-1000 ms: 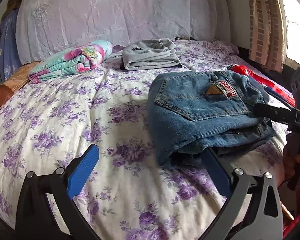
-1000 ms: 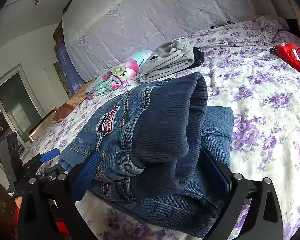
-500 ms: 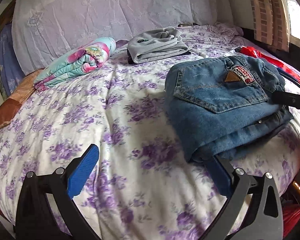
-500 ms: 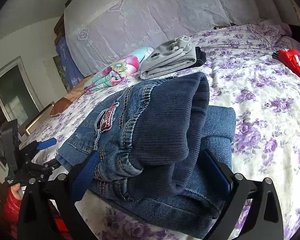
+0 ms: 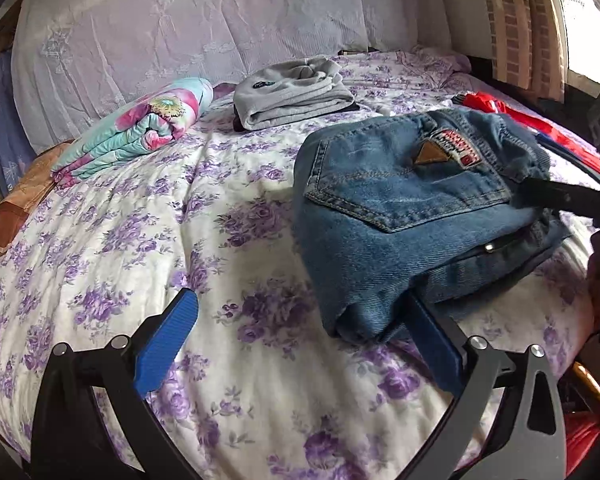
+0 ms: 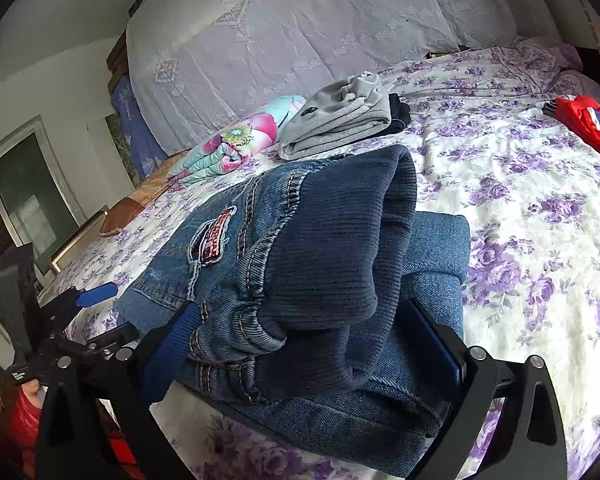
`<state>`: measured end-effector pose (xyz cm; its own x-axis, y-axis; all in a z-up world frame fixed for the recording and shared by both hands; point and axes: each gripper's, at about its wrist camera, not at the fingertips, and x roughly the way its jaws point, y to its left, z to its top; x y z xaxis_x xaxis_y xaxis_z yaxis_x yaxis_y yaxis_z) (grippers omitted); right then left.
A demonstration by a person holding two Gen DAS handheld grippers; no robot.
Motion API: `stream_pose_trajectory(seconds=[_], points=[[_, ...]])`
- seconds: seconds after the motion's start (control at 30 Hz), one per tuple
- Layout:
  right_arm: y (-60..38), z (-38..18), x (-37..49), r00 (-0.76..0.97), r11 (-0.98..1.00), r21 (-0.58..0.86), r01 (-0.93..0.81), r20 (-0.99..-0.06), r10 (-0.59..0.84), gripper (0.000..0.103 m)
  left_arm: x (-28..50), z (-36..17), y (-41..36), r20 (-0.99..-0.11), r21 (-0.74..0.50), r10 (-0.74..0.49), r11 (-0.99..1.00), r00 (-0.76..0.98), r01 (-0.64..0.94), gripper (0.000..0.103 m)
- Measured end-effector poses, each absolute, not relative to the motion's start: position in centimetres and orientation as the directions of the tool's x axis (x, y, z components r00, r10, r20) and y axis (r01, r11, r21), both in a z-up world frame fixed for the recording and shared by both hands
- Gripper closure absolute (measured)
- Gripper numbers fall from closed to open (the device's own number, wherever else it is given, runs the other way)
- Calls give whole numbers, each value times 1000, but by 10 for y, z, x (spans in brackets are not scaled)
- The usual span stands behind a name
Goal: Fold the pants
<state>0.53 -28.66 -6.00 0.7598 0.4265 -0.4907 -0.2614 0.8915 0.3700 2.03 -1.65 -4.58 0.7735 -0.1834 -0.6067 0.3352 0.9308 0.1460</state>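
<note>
Since the earlier frame the left gripper [image 5: 300, 344] has drawn back from the folded jeans [image 5: 412, 216] on the bed [image 5: 148, 216] (fold seems finished). It gapes wide, holding nothing. The right gripper [image 6: 300, 344] brackets the waistband end, widely parted; whether the pads press is unclear.

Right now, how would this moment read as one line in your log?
task: fold pants | jeans: folded on bed | left gripper: open, empty | right gripper: open around jeans | also: grey folded clothes
</note>
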Motion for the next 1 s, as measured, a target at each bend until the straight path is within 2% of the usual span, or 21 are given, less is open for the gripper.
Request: stream_pose_trajectory(seconds=[0.1,0.2,0.23,0.3,0.33,0.43,0.5,0.63,0.7,0.73,0.83,0.87,1.0], points=[[-285,-59,6,759,898,353,-263,-498,419,3,24,-45,0,-606,131,-198,930,770,342,4],[-283,-59,5,758,899,346,-268,-501,418,3,21,-48,18,-641,95,-228,924,733,371,4],[-283,-59,5,759,900,344,-268,-500,417,3,18,-52,18,-645,126,-195,926,738,355,4],[-286,-60,5,760,893,366,-262,-492,424,3,16,-62,19,-607,306,21,929,794,209,5],[-287,-60,5,758,887,378,-264,-487,433,3,15,-65,25,-619,285,4,933,786,219,5],[-286,-60,6,759,892,368,-262,-492,426,3,11,-54,39,-645,31,-213,952,734,304,5],[-285,-60,5,760,892,369,-261,-492,425,3,8,-47,34,-627,-29,-282,940,726,340,5],[-285,-60,5,760,894,366,-259,-494,423,3,12,-53,-4,-637,43,-278,918,719,393,5],[-285,-60,5,759,893,368,-261,-493,425,3,19,-63,-15,-639,105,-211,929,740,356,4],[-285,-60,5,760,894,364,-260,-494,422,3,26,-69,-15,-648,94,-212,931,731,353,4],[-283,-60,5,761,900,350,-260,-499,413,3,42,-75,11,-681,-86,-315,931,661,355,4],[-282,-60,5,761,901,348,-260,-500,413,3,42,-75,15,-681,-93,-317,931,660,352,4],[-282,-59,3,763,900,346,-263,-497,414,3,28,-76,16,-676,10,-245,940,695,341,4]])
